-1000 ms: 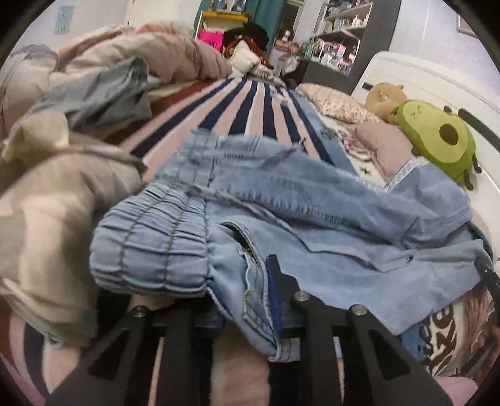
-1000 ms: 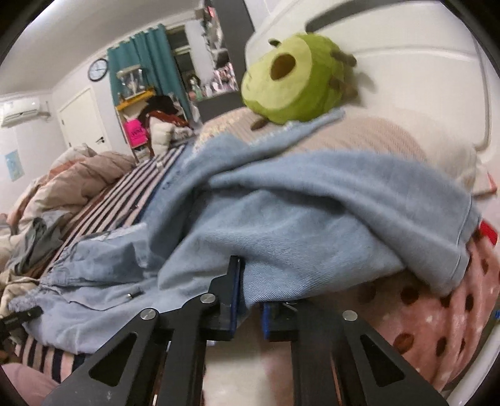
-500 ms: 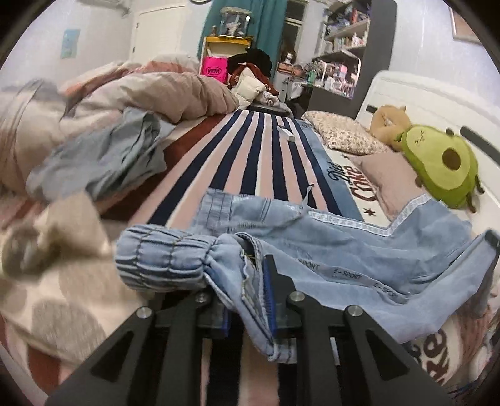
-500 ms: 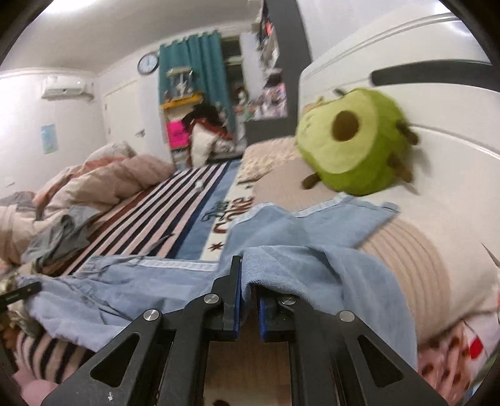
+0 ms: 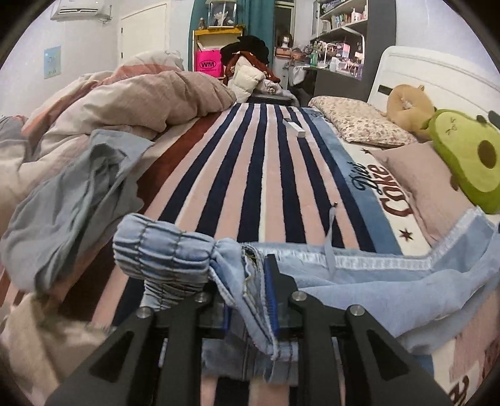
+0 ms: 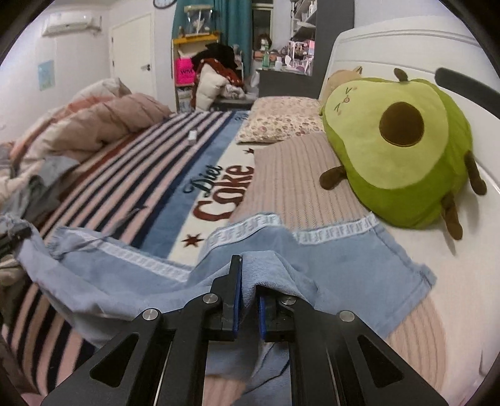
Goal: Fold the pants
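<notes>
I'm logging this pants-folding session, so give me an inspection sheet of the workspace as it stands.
Surface: striped blanket on a bed.
Job's things: light-blue pants, stretched between both grippers, elastic waistband bunched at the left.
Clutter: rumpled duvet, grey garment, avocado plush, floral pillow, small white box.
Grippers: left gripper and right gripper both clamp denim.
Cables: nothing seen.
Surroundings: headboard, shelves, teal curtain.
</notes>
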`<control>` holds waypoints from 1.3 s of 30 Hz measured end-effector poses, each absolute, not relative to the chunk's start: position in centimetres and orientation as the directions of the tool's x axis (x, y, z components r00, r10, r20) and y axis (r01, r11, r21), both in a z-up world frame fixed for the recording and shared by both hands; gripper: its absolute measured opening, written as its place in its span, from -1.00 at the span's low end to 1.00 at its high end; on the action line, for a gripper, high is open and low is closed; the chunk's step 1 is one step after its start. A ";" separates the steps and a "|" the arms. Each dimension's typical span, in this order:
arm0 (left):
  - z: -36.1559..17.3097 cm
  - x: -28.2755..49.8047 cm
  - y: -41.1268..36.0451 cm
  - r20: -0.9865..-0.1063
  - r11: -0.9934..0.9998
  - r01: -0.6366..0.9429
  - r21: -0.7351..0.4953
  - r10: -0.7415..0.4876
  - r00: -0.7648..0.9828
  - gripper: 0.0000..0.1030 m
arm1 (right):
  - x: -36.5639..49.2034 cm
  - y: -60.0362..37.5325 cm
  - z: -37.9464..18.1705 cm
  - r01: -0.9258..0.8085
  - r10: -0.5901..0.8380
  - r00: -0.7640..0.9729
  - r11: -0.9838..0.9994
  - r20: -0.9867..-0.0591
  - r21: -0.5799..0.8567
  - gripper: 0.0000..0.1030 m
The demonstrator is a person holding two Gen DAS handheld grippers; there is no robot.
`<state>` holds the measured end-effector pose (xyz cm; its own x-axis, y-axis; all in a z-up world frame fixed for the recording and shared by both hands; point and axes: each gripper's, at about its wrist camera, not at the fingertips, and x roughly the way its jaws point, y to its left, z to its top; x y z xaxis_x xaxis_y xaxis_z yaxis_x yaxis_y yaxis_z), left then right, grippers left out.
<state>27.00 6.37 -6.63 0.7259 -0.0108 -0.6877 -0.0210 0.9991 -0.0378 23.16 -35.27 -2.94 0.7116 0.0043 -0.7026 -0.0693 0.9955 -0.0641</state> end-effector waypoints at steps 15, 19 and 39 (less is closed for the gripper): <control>-9.2 30.7 5.0 -0.678 0.997 0.022 -0.068 -0.062 0.733 0.70 | 24.8 -35.2 -6.0 -0.134 0.041 0.650 0.989 -0.759 -0.061 -0.02; -6.5 29.0 5.5 -0.627 0.992 0.045 -0.119 -0.110 0.772 0.76 | 20.8 -34.5 -3.2 -0.162 0.069 0.696 0.985 -0.714 -0.063 0.43; -2.6 23.4 5.4 -0.615 0.996 0.067 -0.064 -0.092 0.783 0.99 | 12.3 -35.4 -8.3 -0.090 -0.107 0.628 0.974 -0.771 -0.208 0.61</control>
